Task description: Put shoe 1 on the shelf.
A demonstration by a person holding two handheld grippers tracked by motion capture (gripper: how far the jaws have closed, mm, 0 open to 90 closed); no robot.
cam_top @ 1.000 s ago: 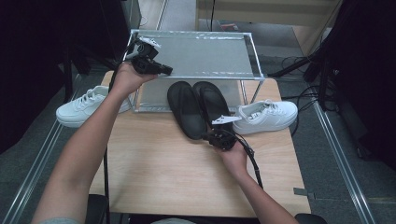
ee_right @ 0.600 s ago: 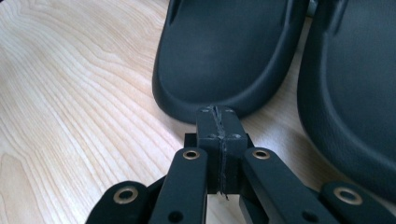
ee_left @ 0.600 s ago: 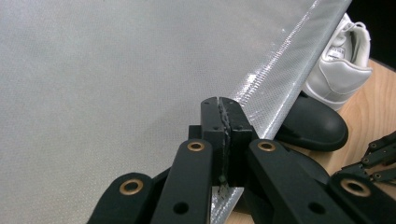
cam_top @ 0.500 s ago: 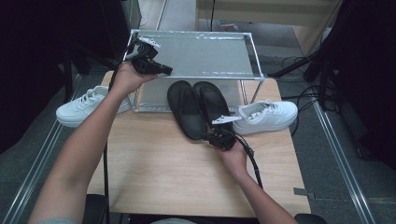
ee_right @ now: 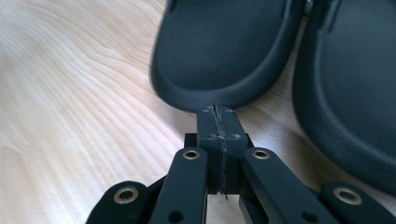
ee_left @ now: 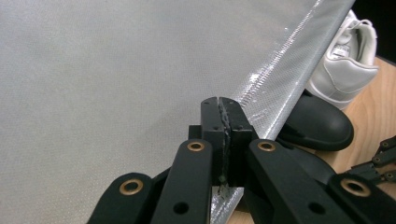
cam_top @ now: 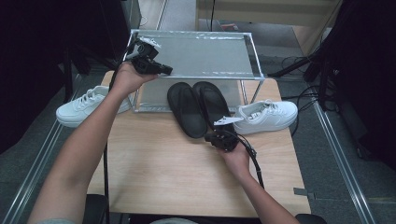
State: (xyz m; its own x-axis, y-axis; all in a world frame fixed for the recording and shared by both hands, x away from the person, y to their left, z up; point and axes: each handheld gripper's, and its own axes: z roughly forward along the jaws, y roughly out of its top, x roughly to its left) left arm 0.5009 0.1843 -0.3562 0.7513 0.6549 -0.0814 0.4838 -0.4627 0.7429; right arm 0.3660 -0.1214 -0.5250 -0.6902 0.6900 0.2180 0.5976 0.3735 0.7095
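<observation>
**Both claws closed and empty; black slippers at counter centre**

At centre frame of the high view, a pair of black slippers (cam_top: 201, 108) lay side by side on the wooden counter (cam_top: 154, 172), toes under the front edge of a metal-framed rack (cam_top: 205, 53) with a grey mesh top. Right claw (cam_top: 215, 138) sat at the heel end of the slippers, lower centre; the right gripper view showed its jaws pressed fully together with nothing between them, tips just short of the rounded end of one slipper (ee_right: 229, 51), the other slipper (ee_right: 350, 79) at right of that frame. Left claw (cam_top: 164, 71) was held at upper left, over the rack's left front corner. Left gripper view showed its jaws likewise shut and empty above the mesh. One white sneaker (cam_top: 266, 115) lay right of the slippers, touching the right one; another white sneaker (cam_top: 86, 105) lay at the counter's left edge.
</observation>
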